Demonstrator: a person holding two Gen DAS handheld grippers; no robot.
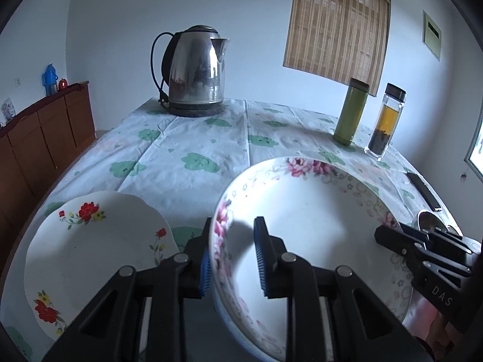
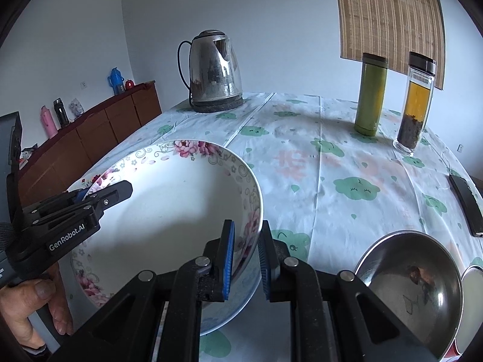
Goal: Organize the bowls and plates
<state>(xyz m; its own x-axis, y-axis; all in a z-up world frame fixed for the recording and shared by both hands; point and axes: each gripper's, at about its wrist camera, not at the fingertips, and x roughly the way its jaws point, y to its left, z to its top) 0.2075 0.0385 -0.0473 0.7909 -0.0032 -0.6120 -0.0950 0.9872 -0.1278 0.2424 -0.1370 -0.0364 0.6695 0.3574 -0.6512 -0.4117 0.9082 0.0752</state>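
A large white bowl with pink flowers on its rim is held from both sides just above the cloth-covered table. My left gripper is shut on its left rim, one blue pad inside and one outside. The right gripper is shut on the opposite rim in the same way. Each gripper shows in the other view, the right gripper and the left gripper. A white plate with red flowers lies to the bowl's left. A steel bowl sits to its right.
A steel kettle stands at the table's far side, with a green flask and a glass tea bottle at the far right. A dark flat phone lies near the right edge. A hand holds the left gripper. A brown cabinet lines the left wall.
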